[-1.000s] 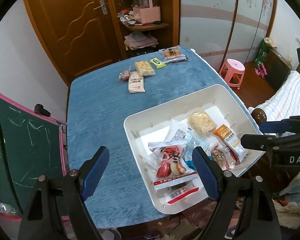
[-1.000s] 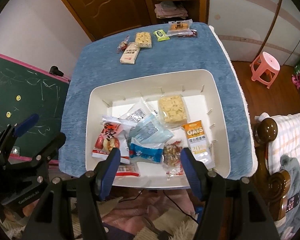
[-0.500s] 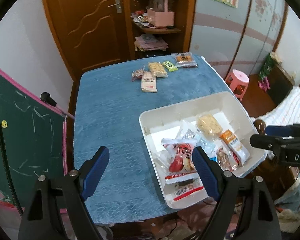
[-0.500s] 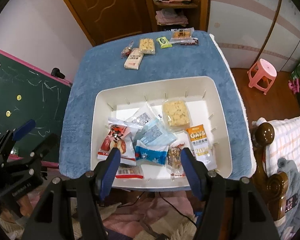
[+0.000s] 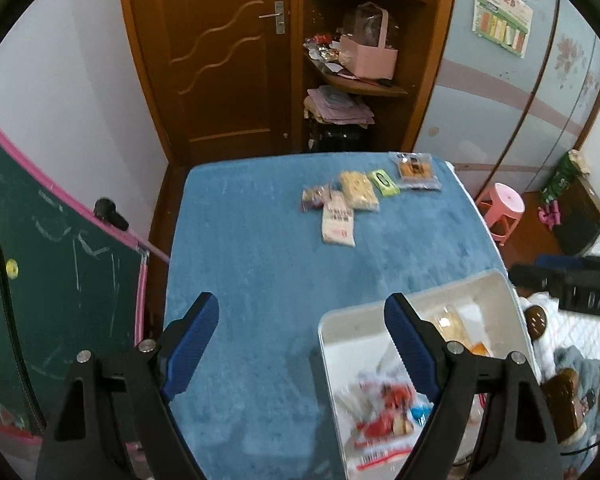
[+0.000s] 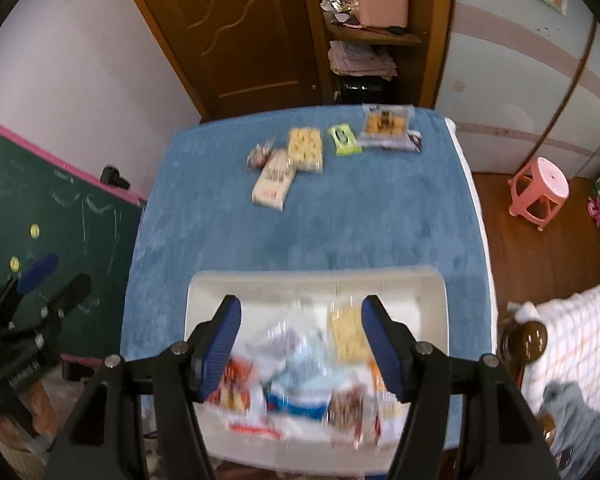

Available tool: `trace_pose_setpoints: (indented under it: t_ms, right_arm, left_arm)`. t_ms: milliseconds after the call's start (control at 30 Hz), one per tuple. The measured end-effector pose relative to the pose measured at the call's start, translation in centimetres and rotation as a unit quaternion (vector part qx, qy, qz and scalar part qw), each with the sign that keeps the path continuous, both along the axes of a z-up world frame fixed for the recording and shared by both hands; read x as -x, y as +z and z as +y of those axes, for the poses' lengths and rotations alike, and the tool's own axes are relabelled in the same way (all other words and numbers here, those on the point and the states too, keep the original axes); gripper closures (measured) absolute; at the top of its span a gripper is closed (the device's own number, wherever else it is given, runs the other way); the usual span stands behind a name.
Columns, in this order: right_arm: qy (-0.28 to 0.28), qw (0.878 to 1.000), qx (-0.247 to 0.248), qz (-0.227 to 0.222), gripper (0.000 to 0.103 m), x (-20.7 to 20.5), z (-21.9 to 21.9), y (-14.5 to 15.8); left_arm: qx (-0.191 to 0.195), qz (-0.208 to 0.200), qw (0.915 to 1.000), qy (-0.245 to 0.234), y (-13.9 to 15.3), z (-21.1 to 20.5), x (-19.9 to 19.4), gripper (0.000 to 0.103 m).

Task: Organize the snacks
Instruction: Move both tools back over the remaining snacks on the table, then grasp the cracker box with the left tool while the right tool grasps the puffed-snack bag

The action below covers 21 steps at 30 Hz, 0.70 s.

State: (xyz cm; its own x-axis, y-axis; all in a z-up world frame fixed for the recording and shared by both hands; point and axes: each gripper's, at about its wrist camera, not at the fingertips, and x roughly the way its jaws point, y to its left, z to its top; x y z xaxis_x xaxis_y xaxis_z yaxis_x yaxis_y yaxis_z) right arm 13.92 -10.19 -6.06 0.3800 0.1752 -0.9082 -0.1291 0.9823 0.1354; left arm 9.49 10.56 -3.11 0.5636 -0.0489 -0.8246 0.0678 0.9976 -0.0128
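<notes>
Snacks left out: five packs lie in a loose row at the far end of the blue worktop (image 5: 260, 264), well apart from the white bin (image 6: 204, 300). They are a flat white pack (image 6: 273, 180), a small dark pack (image 6: 260, 154), a yellow cracker pack (image 6: 306, 149), a green pack (image 6: 343, 140) and a clear pack of orange snacks (image 6: 386, 126).
Snacks put away: many packs lie in a heap inside the white bin, at the near edge of the worktop.
What could go wrong: the white pack leans on the cracker pack, so a grab there may pick up two, or push one away.
Another worry: the packs are thin and slippery, so one may slide out and drop short of the white bin.
Another worry: the white bin sits close to the worktop's near edge, so a bump may tip it off.
Left gripper (image 5: 300, 344): jaws wide open, holding nothing, pointing down at the bare worktop beside the white bin.
Right gripper (image 6: 300, 344): jaws partly open, holding nothing, pointing steeply down over the white bin.
</notes>
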Motion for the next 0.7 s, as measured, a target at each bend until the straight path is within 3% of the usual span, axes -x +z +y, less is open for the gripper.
trace_pose_setpoints:
  t_ms: [200, 367, 533, 700]
  right_arm:
    - [-0.009, 1.0, -0.012, -0.005, 0.039, -9.8, -1.2, 0.3]
    - [-0.015, 0.999, -0.035, 0.01, 0.033, -18.1, -1.5, -2.3]
    - [-0.013, 0.997, -0.058, 0.048, 0.03, -24.9, -0.4, -7.8]
    - [-0.024, 0.991, -0.075, 0.11, 0.03, -29.0, 0.7, -14.7]
  left_arm:
    - [-0.007, 0.016, 0.9998, -0.014, -1.6, -2.4, -7.8, 0.019]
    - [-0.02, 0.053, 0.9981, -0.024, -6.6, -5.0, -15.3, 0.019]
    - [0.001, 0.105, 0.9943, -0.017, -13.3, -6.7, -21.5, 0.019]
    - [0.026, 0.134, 0.9907, -0.003, -18.3, -7.4, -23.6, 0.019]
